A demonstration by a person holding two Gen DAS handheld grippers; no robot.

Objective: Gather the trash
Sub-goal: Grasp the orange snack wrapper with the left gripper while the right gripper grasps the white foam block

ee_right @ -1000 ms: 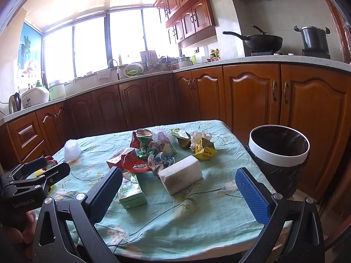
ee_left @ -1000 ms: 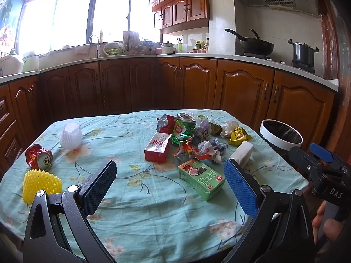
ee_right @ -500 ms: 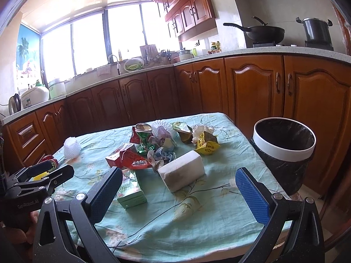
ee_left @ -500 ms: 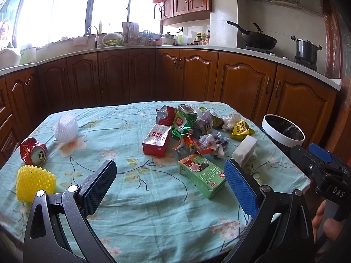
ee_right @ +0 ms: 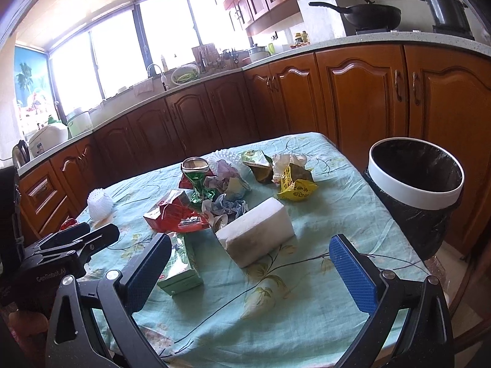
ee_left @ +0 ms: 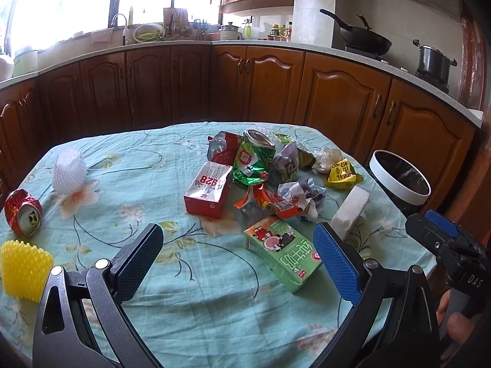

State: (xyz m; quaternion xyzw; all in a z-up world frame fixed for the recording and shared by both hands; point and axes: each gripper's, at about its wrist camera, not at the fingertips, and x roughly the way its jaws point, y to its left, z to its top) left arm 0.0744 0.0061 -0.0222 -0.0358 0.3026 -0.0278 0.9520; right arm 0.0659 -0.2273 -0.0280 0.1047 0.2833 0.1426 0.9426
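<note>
Hovering with fingers apart and empty, the right gripper (ee_right: 248,271) is nearer the white block (ee_right: 256,234), which lies slanted just ahead, while the left gripper (ee_left: 237,265) is also spread.

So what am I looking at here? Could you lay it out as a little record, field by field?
setting: kitchen, table with a floral cloth
left gripper: open, empty, above the table
right gripper: open, empty, above the table
nearest trash: green carton, white block
middle pile: red box, crushed green can, yellow wrapper, crumpled wrappers
far left side: crushed red can, yellow foam net, white foam net
bin: beside the table, black liner, nothing visible inside
progress: nothing picked up yet
</note>
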